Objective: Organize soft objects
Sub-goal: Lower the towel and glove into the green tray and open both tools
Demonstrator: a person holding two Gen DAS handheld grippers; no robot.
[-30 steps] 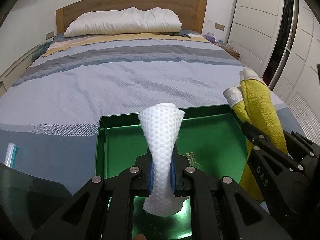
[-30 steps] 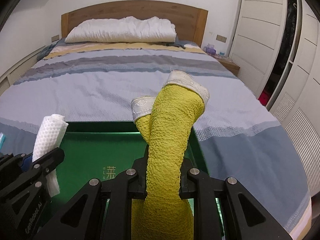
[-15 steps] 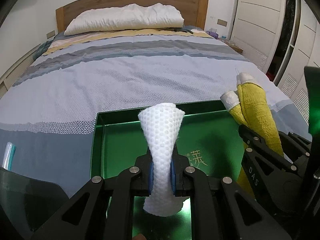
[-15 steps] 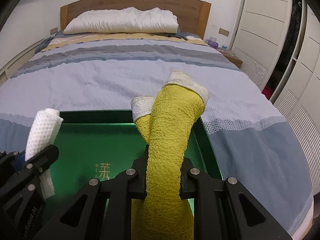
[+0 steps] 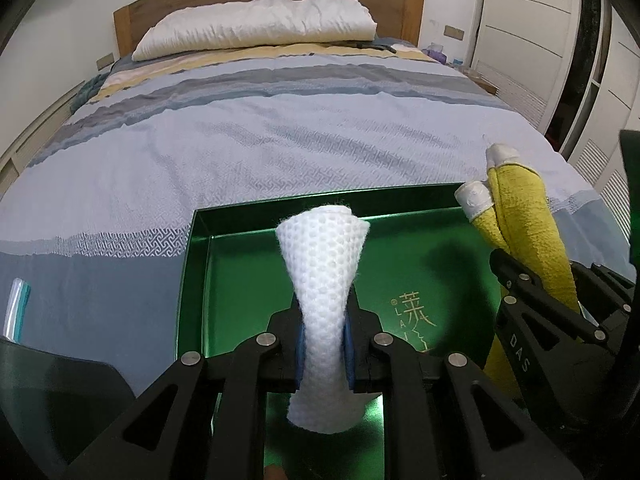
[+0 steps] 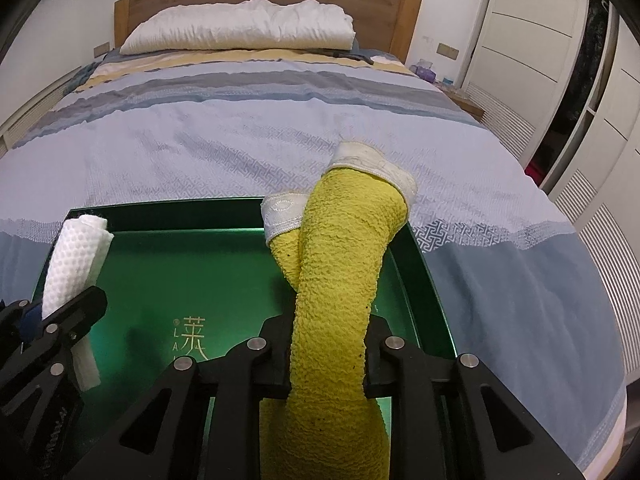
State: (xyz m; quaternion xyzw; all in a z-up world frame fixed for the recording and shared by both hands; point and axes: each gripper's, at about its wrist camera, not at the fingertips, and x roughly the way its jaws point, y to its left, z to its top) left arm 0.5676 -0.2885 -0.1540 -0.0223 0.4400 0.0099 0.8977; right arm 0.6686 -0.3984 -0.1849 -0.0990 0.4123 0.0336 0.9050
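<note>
On the bed: green tray, shallow, glossy, low rim, gold characters printed on its floor; it rests on the striped bedspread, woven with a fine key pattern.
White cloth: rolled, waffle-dimpled, pinched to a waist; it flares above the pads and bulges below, held over the tray.
Left gripper: clenched on the white cloth, blue pads pressing both sides.
Yellow towel: nubbly terry, rolled and doubled, two pale woven hems at the top; held above the tray's right part.
Right gripper: grasping the yellow towel; its jaws have just been opening, yet the towel fills the gap and both fingers touch it.
Far end: creased white pillow against a wooden headboard.
Cut off: both rolls' lower ends run behind the black fingers; whether either touches the tray floor I cannot tell.
Left edge: small clear-and-teal item, partly cropped, not identifiable.
</note>
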